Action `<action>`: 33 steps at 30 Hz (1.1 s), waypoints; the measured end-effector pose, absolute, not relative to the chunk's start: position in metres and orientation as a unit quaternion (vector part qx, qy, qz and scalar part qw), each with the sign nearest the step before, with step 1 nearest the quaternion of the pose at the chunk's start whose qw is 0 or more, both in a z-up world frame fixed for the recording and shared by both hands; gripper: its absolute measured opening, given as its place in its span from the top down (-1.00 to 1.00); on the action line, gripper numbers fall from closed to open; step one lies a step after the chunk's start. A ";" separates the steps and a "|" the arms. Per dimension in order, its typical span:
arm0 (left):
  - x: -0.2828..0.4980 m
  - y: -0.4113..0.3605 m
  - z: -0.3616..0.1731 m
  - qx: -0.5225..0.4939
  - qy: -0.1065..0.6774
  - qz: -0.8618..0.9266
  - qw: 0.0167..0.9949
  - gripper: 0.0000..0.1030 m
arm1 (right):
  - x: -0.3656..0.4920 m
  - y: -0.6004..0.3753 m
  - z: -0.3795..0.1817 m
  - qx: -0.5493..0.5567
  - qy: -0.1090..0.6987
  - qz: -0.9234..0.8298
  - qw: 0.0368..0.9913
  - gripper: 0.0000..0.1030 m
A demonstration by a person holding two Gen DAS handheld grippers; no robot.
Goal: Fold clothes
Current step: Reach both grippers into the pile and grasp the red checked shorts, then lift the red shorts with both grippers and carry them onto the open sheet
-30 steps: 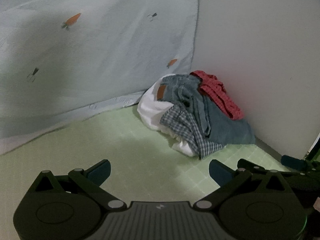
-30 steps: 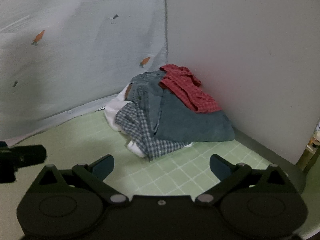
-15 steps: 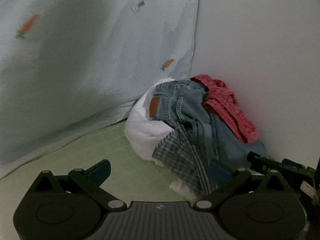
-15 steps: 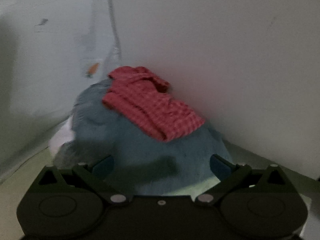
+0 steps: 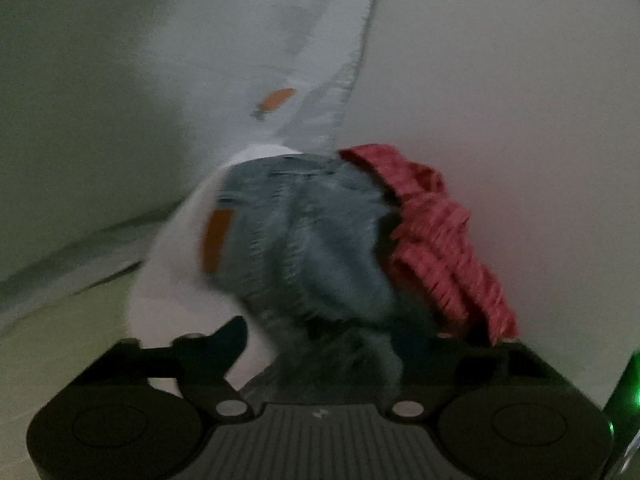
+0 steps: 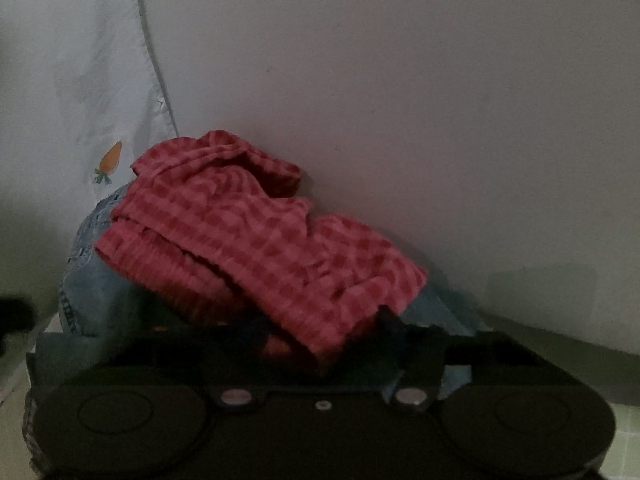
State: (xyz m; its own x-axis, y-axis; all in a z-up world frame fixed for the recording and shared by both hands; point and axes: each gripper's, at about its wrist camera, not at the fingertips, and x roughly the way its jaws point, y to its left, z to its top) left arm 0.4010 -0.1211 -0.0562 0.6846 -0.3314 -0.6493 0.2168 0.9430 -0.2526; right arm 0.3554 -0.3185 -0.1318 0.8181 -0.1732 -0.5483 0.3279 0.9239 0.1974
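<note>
A heap of clothes lies in the corner: blue jeans (image 5: 304,240) with a brown patch, a white garment (image 5: 176,264) under them, and a red checked cloth (image 5: 444,248) on the right. My left gripper (image 5: 320,340) is pushed into the heap; its left finger (image 5: 234,332) shows, the right one is hidden by cloth. In the right wrist view the red checked cloth (image 6: 256,240) lies on the jeans (image 6: 92,292). My right gripper (image 6: 320,336) is closed on the red cloth's lower edge.
A pale blue sheet with carrot prints (image 5: 276,100) hangs on the left, also in the right wrist view (image 6: 108,160). A plain white wall (image 6: 400,100) stands right behind the heap. The green tiled mat (image 6: 628,420) shows at lower right.
Both grippers moved forward into the heap. The right gripper went from wide open to closed on the red checked cloth. The left gripper's fingers now sit in the jeans.
</note>
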 end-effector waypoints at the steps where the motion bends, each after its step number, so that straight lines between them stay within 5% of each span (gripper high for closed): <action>1: 0.409 -0.127 -0.057 -0.084 0.366 -0.163 0.912 -0.21 | 0.357 -0.318 -0.133 0.140 0.272 -0.131 0.943 0.19; 5: 0.436 -0.158 -0.065 -0.098 0.361 -0.205 0.904 -0.09 | 0.363 -0.314 -0.137 0.126 0.273 -0.127 0.945 0.49; 7: 0.448 -0.173 -0.072 -0.091 0.367 -0.211 0.901 0.47 | 0.364 -0.311 -0.136 0.116 0.273 -0.127 0.947 0.65; 11: 0.455 -0.180 -0.079 -0.108 0.363 -0.198 0.904 0.87 | 0.359 -0.308 -0.130 0.110 0.270 -0.121 0.949 0.78; 23: 0.368 -0.134 -0.003 -0.096 0.294 -0.146 0.940 0.92 | 0.285 -0.269 -0.048 0.097 0.174 -0.056 0.978 0.91; 33: 0.176 -0.010 0.078 -0.124 0.205 -0.013 0.971 0.92 | 0.155 -0.173 0.028 0.087 0.109 0.126 0.982 0.91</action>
